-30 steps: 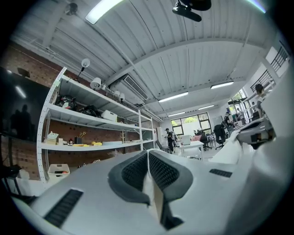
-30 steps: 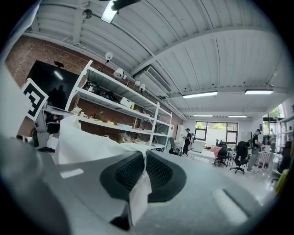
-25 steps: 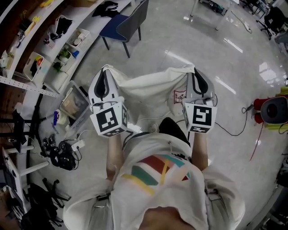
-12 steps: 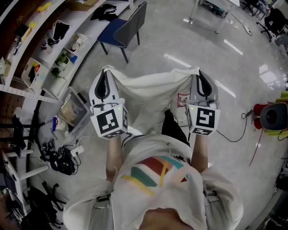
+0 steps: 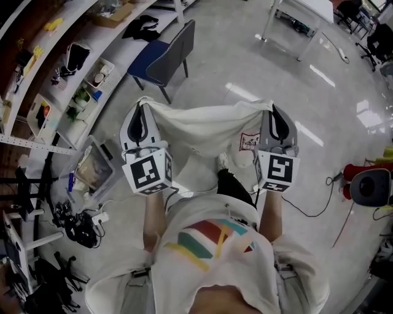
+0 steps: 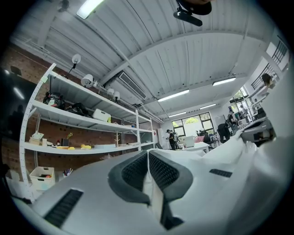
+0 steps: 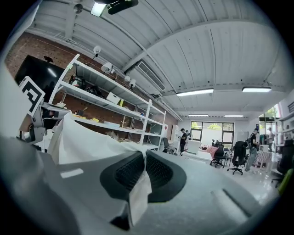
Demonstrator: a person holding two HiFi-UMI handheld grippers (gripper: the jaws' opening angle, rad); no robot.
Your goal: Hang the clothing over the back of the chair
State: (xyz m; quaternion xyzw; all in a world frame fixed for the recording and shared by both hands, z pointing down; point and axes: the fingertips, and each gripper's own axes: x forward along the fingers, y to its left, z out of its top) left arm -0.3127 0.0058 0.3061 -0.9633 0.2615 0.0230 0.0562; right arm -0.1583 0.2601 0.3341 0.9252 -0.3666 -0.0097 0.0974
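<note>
A white garment (image 5: 202, 126) with a small red print hangs stretched between my two grippers in the head view. My left gripper (image 5: 142, 105) is shut on its left top corner, and my right gripper (image 5: 271, 110) is shut on its right top corner. White cloth is pinched between the black pads in the left gripper view (image 6: 148, 170) and in the right gripper view (image 7: 143, 173). The chair (image 5: 164, 54), with a blue seat and a grey back, stands ahead and to the left, apart from the garment.
White shelves (image 5: 67, 80) with boxes and small items run along the left. Cables and black gear (image 5: 77, 224) lie on the floor at the lower left. A white table (image 5: 301, 15) stands at the top right. A red and grey machine (image 5: 368, 184) sits at the right.
Both grippers have moved forward with the garment still stretched between them. The chair now lies lower in the head view, closer to the garment.
</note>
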